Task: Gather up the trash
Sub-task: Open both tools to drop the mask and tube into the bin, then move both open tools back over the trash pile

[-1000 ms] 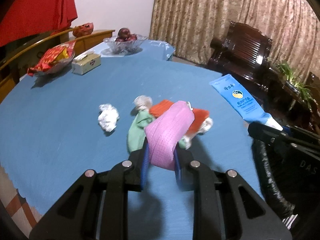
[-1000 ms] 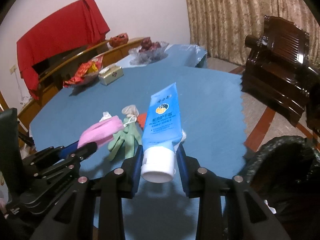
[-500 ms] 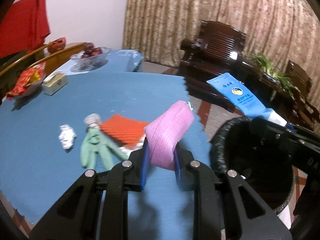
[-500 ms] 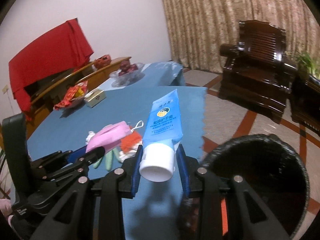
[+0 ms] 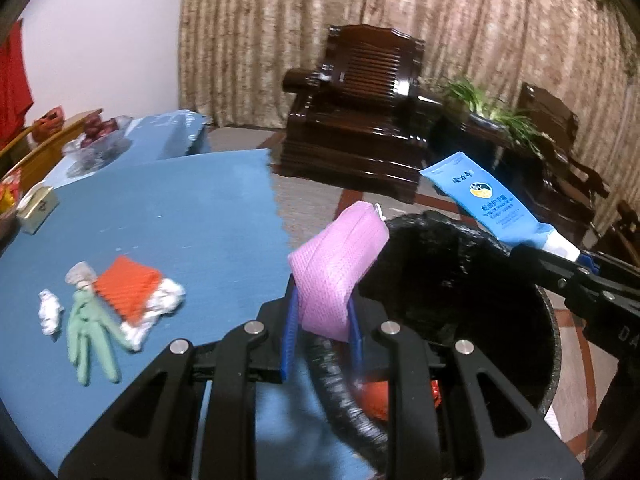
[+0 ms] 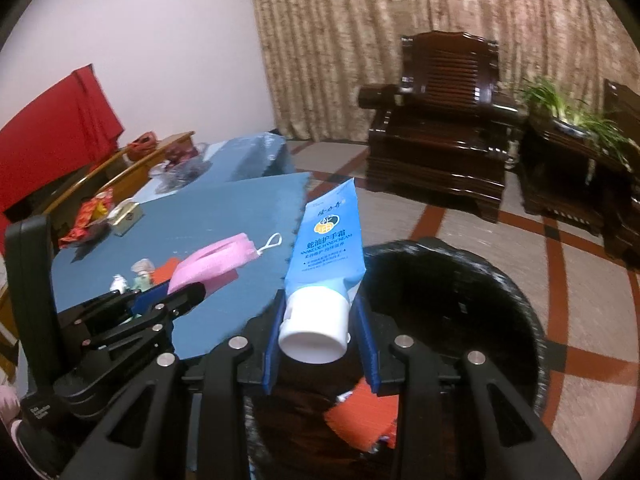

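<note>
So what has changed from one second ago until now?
Both grippers swung from over the table to the black bin: left gripper carrying the pink mask, right gripper the blue tube. Nothing released. Green glove, orange packet and tissues stayed put.

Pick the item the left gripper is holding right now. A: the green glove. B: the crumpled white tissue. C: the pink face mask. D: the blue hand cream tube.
C: the left gripper is clamped on the pink face mask beside the black bin, while the blue hand cream tube sits in the right gripper and the green glove lies on the table.
</note>
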Tool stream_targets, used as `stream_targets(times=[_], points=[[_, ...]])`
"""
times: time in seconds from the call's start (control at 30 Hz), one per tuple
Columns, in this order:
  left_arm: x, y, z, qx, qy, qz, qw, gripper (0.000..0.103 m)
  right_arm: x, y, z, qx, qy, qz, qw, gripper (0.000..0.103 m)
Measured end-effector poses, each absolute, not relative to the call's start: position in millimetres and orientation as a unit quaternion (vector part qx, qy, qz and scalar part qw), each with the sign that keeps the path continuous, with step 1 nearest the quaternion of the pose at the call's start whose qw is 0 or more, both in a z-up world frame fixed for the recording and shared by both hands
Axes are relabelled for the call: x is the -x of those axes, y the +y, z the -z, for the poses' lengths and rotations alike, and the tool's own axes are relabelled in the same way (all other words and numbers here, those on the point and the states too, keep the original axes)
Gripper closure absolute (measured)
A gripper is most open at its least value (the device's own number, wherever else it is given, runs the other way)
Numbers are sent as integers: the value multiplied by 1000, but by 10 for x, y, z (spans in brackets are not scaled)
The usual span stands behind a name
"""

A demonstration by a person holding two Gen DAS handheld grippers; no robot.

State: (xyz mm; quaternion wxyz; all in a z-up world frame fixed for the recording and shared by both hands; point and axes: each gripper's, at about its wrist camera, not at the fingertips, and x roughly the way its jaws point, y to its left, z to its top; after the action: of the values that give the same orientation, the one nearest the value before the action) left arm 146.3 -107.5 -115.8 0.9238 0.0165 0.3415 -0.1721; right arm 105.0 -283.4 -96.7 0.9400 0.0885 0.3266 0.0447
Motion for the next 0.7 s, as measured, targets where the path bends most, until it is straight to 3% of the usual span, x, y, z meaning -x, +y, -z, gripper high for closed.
stream_targets(times=[0.27,0.37,0.4,0.47,0.63,0.7], points=[[-1577,-1429,1376,-30,369,205,906,78,-1004,-3102,1195,-102,346,-13,933,70],[-1595,-1486,1425,-30,376,211,902,65,-1012,-3141,1291,-105,358,-6,928,70],[-1601,-1483,1434,-29,377,213,901,56,-1014,-3144,1311,-106,362,-5,926,70],[-1596,-1486,1443,-30,376,214,901,50,-1023,-3170,1367,-108,371,-3,922,68],[-1580,-1388,1418,-24,373,210,903,32,-996,-3157,1385,-106,373,3,922,42],[-1564,-1321,1383,-22,369,204,906,25,-974,-3122,1338,-101,367,4,925,21]])
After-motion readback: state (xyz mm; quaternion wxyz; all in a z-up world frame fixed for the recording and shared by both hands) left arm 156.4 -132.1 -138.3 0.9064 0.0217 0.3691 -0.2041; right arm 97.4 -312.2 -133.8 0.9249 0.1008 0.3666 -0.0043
